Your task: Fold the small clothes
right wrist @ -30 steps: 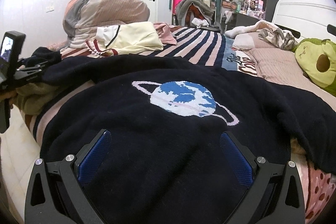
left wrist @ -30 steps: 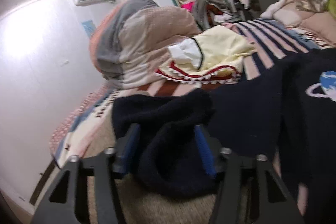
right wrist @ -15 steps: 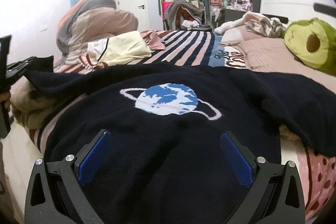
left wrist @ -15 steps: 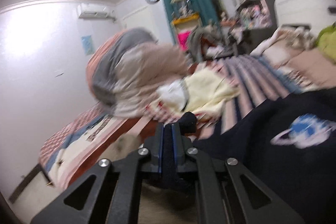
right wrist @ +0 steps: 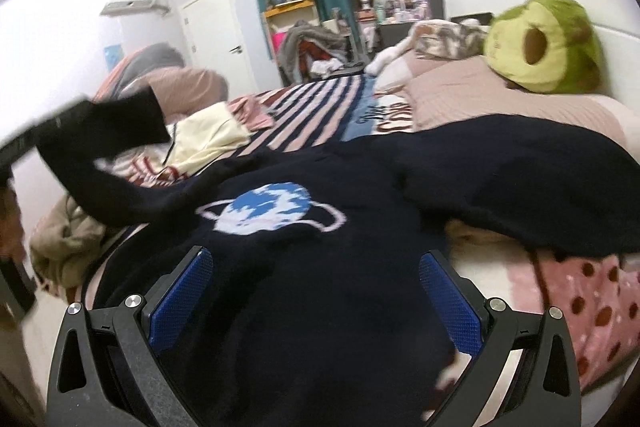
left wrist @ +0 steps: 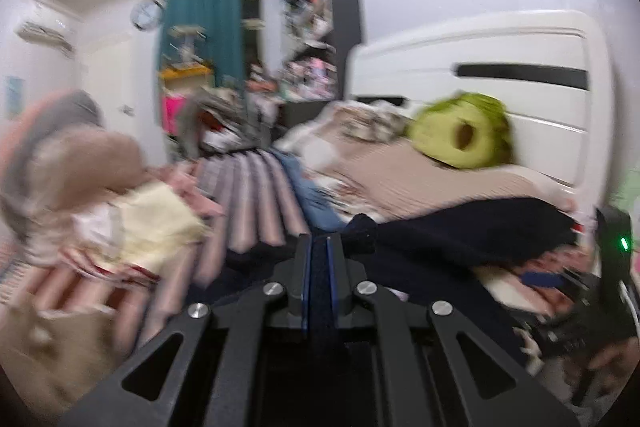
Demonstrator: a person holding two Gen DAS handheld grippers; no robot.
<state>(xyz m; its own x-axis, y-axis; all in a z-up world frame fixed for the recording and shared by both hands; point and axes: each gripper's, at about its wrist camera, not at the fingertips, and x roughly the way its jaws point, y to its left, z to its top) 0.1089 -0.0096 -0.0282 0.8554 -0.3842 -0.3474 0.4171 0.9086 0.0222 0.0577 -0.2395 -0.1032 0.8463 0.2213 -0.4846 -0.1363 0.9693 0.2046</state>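
Gripping a fold of dark knit between its blue pads, the left gripper (left wrist: 318, 279) was clenched on the sleeve (right wrist: 116, 163) of the navy sweater (right wrist: 320, 267), the cuff end poking out past the fingertips. In the right wrist view that sleeve rose off the bed's (right wrist: 460, 95) left edge and hung in the air, lifted up above the cream garment (right wrist: 208, 139), while the sweater's body lay flat across the near part of the bed with its planet motif (right wrist: 272, 207) facing up. The other sleeve stretched out toward the bed's right edge, over the pink dotted blanket (right wrist: 592, 291).

The right gripper (right wrist: 316, 291) was released, its jaws spread wide, the blue pads (right wrist: 182, 291) hovering at either side of the sweater's lower body; whether they touched the fabric could not be told.

A green plush toy (right wrist: 540, 43) sat at the head of the bed against the white headboard (left wrist: 480, 67). A bundled quilt (right wrist: 176, 83) was heaped at the far left corner, just behind the cream garment. The left wrist view was heavily blurred, so finer detail there was lost.
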